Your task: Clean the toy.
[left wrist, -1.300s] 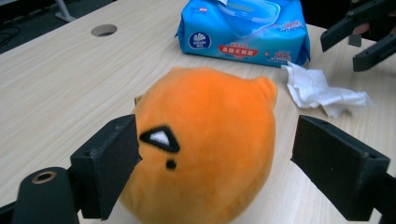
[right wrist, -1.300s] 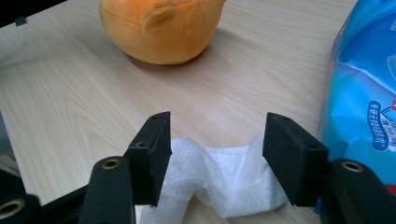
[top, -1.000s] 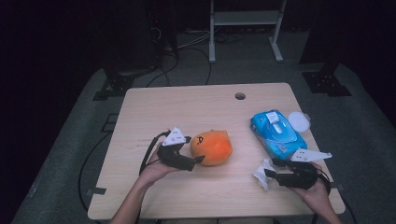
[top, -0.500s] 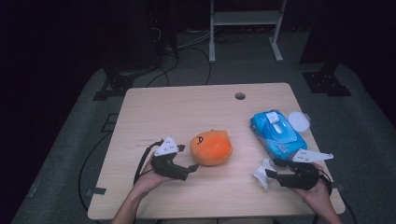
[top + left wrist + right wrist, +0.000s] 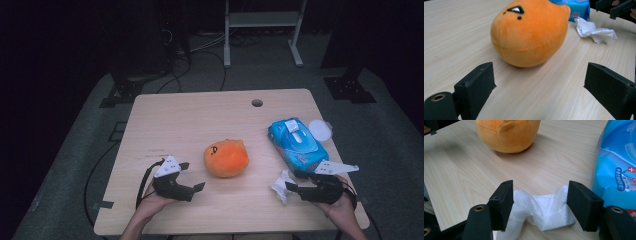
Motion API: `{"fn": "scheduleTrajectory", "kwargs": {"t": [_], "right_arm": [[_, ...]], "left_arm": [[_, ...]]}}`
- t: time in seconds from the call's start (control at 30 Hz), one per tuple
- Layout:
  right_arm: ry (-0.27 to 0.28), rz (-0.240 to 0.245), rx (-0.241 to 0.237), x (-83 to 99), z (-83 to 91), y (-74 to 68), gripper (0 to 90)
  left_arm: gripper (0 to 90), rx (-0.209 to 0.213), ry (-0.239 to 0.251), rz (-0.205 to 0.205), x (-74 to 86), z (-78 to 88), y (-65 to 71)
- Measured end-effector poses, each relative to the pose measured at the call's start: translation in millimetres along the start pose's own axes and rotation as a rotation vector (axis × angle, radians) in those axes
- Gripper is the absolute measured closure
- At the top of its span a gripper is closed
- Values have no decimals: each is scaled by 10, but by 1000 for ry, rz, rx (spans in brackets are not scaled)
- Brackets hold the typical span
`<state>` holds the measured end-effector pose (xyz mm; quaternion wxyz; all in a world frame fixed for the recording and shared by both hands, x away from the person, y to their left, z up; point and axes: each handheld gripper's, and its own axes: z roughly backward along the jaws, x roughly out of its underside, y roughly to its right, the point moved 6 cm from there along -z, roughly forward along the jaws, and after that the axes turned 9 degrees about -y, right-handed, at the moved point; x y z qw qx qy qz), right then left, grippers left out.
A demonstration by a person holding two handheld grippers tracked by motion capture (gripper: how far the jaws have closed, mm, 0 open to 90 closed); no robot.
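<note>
Blue wipes pack [image 5: 298, 142] flat on the pale desk [image 5: 200, 115], just beyond the right tool [image 5: 292, 181]. White round lid [image 5: 320, 130] just beside the pack's far edge. Small hole [image 5: 257, 102] well beyond. Metal stand [image 5: 262, 30] and cables [image 5: 200, 50] on the floor farther off.

A dim recording lab: a lone wooden surface [image 5: 190, 120] on grey carpet [image 5: 85, 150], cables [image 5: 200, 55] trailing to black stands [image 5: 125, 85], a metal rack [image 5: 262, 25] at the far side.

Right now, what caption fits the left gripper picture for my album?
Open black jaws of the left gripper face an orange plush toy on the wooden table.
</note>
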<state>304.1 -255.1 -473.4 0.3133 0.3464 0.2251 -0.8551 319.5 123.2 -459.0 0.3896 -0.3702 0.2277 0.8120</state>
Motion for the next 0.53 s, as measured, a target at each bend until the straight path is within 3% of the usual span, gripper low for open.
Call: {"fn": "scheduleTrajectory", "kwargs": {"t": [0.17, 0.27, 0.37, 0.53], "right_arm": [[5, 5, 5, 11, 16, 0, 370], [9, -1, 12, 31, 29, 1, 370], [17, -4, 18, 57, 41, 5, 369], [10, -6, 19, 96, 20, -13, 369]], "left_arm": [[70, -38, -8, 0, 118, -7, -12], [63, -119, 23, -15, 182, -14, -55], [63, -126, 65, 14, 195, 3, -90], [62, -104, 15, -6, 252, -76, -95]]}}
